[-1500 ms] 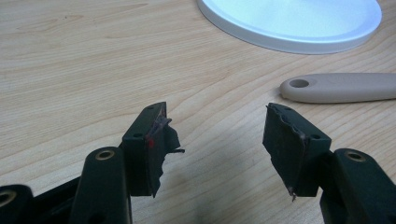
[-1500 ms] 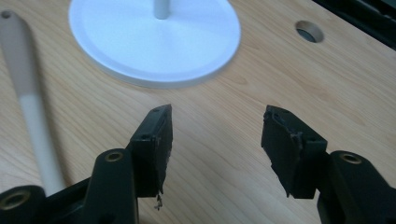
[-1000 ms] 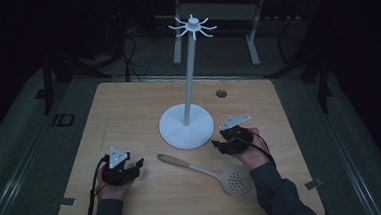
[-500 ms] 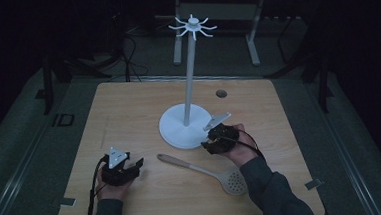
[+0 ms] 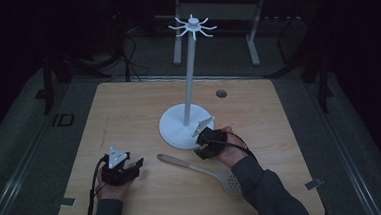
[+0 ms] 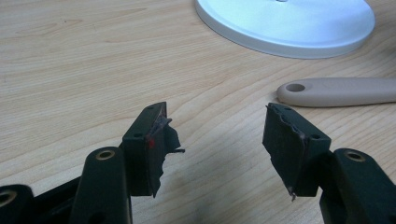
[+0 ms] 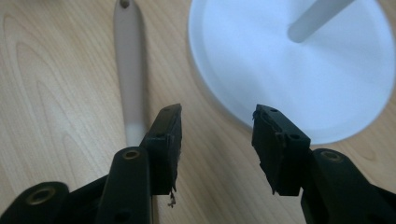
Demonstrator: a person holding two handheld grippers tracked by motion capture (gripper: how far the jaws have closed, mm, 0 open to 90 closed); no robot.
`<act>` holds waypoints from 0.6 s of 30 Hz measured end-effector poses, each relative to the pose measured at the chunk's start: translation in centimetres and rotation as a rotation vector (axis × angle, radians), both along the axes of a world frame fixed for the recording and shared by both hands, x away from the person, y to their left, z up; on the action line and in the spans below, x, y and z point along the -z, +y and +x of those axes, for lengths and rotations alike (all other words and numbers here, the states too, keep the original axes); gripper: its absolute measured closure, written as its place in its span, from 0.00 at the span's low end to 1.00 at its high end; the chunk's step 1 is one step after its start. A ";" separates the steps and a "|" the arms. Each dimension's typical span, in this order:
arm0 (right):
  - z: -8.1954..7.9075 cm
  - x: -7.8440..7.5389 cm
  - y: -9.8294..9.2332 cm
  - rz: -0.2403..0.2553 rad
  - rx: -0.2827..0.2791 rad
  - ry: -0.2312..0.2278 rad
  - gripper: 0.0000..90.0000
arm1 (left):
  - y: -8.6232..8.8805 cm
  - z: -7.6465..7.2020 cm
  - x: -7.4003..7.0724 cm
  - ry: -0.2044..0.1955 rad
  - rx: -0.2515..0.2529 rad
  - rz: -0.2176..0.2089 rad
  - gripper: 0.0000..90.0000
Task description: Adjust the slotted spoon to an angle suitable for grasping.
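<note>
The right gripper [image 5: 201, 146], jaws narrowing yet empty, is closing in on the beige slotted plastic spatula [image 5: 198, 170] lying on the wooden surface [image 5: 128, 111] beside the white stand [image 5: 185, 124]; next, straddling its handle. The left gripper [image 5: 132, 167] is waiting, spread.

The right tool [image 5: 204, 139] hangs over the near rim of the white stand's base [image 5: 172, 131], just above the slotted spoon [image 5: 200, 170] lying on the tabletop [image 5: 128, 106]. The left tool [image 5: 119, 168] rests well apart, spoon handle between them.
</note>
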State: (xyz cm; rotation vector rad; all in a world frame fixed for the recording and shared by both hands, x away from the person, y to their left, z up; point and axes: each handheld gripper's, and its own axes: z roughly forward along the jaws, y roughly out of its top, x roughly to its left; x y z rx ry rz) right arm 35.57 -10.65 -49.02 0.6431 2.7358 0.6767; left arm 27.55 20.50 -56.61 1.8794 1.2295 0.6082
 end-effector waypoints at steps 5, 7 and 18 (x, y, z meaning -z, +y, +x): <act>-0.1 0.6 0.6 -0.028 -0.021 0.020 0.62 | 0.0 0.0 0.0 0.000 0.001 -0.002 0.45; -0.2 0.9 0.9 -0.034 -0.027 0.030 0.62 | 0.0 0.0 0.0 0.000 0.000 -0.001 0.45; -0.5 2.4 2.6 -0.064 -0.075 0.075 0.66 | 0.1 -0.1 -0.1 -0.008 -0.005 -0.005 0.45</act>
